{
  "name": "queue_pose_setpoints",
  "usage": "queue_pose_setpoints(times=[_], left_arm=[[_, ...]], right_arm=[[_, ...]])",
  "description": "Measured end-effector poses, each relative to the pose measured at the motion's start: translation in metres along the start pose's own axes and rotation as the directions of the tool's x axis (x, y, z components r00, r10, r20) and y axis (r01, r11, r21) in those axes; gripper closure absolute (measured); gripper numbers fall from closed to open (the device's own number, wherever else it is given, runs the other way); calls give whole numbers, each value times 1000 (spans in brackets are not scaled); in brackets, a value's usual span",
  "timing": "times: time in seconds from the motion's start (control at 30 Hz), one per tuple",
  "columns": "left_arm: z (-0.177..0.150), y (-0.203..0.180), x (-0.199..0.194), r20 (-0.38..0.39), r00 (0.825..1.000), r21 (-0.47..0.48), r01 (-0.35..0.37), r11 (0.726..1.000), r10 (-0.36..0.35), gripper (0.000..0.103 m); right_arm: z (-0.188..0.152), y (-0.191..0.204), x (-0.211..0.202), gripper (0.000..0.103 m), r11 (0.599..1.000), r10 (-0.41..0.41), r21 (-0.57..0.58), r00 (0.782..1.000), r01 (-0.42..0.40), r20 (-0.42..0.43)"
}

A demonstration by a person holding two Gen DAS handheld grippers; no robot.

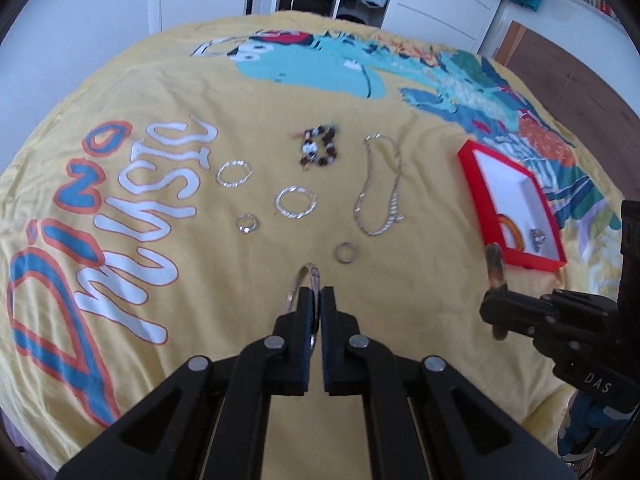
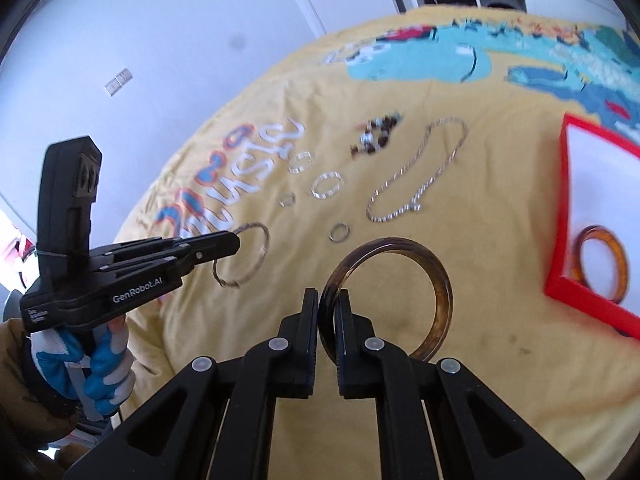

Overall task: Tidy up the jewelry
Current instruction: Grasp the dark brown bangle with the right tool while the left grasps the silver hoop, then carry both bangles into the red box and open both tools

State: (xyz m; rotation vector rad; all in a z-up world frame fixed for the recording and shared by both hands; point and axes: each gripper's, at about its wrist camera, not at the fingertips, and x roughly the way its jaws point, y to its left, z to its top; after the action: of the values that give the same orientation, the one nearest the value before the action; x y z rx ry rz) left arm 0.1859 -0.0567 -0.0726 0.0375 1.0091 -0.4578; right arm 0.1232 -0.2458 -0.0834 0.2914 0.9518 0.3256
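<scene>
Bangles: left gripper is pinched tight on a thin silver bangle; right gripper is clamped on a thick, glossy brown translucent bangle.
Spread: yellow printed bedcover, soft and creased, with a silver chain at 12 o'clock of the left fingers.
Box: red tray, white inside, at 2 o'clock.
Right view only: blue-white gloved hand.
</scene>
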Motion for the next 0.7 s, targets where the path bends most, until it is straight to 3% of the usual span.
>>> queue_pose_setpoints(times=[0.33,0.7], left_arm=[[24,-55,-34,75,994,56,81,995,-85,100],[84,-154,-15,95,973,169,191,967,-209,100]], right_arm=[[5,-25,-77,95,996,-90,17,990,89,108],[37,-114,-120,95,972,-233,76,960,224,157]])
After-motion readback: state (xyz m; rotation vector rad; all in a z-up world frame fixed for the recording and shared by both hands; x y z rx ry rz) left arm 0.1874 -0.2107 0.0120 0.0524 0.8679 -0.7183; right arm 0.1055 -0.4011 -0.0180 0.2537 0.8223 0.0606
